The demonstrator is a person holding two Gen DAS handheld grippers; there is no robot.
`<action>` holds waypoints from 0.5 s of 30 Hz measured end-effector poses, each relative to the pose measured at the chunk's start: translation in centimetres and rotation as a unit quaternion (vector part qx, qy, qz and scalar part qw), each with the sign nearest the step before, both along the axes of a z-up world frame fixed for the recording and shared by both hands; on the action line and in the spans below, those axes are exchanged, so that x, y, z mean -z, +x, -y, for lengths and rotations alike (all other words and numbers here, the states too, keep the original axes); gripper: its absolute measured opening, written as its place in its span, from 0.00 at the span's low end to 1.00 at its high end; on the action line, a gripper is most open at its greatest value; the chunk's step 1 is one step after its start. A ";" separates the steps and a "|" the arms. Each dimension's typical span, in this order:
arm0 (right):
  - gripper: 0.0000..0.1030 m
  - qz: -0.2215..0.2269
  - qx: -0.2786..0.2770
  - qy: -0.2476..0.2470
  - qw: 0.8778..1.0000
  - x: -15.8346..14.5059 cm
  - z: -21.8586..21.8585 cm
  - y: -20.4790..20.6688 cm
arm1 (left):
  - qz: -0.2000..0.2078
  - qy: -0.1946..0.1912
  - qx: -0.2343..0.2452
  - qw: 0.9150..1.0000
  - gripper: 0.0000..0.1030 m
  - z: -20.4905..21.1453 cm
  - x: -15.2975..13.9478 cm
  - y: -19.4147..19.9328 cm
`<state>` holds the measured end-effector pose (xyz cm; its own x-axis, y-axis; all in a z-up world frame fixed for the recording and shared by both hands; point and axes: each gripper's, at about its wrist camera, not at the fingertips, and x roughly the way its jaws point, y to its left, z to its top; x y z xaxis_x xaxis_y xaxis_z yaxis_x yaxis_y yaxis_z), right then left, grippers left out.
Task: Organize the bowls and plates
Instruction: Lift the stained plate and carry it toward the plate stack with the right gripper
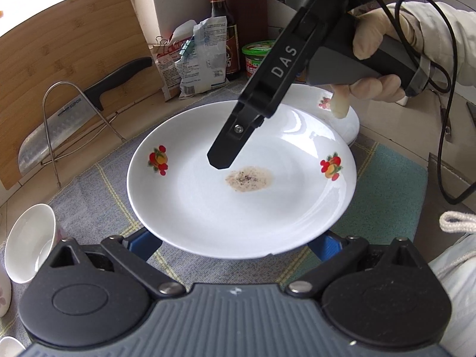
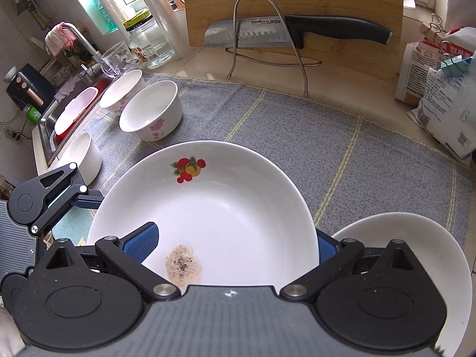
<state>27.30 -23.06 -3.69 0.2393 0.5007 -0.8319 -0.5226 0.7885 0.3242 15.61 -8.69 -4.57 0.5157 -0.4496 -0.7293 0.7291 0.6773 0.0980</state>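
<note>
Right wrist view shows your right gripper (image 2: 236, 247) fingers spread apart, one blue pad (image 2: 142, 241) inside the stained plate (image 2: 226, 202), the other outside its rim. Beyond them stand bowls (image 2: 151, 113). Only the left view shows your left gripper (image 1: 238, 245) fingers apart under the plate's near rim.

The white plate (image 1: 208, 208) carries red-and-orange fruit prints, and the white bowl (image 2: 151, 113) pink flowers.
</note>
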 end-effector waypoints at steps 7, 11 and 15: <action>1.00 0.004 0.042 0.000 0.999 -0.2 2.8 -1.3 | -0.001 -0.002 0.041 0.999 0.99 1.6 0.0 0.5; 1.00 0.006 0.064 -0.005 0.998 -0.2 4.4 -2.0 | -0.002 -0.003 0.064 0.998 0.99 2.4 0.2 1.1; 1.00 0.007 0.086 -0.008 0.996 -0.1 6.0 -2.6 | -0.005 -0.005 0.084 0.996 0.99 3.2 0.4 1.6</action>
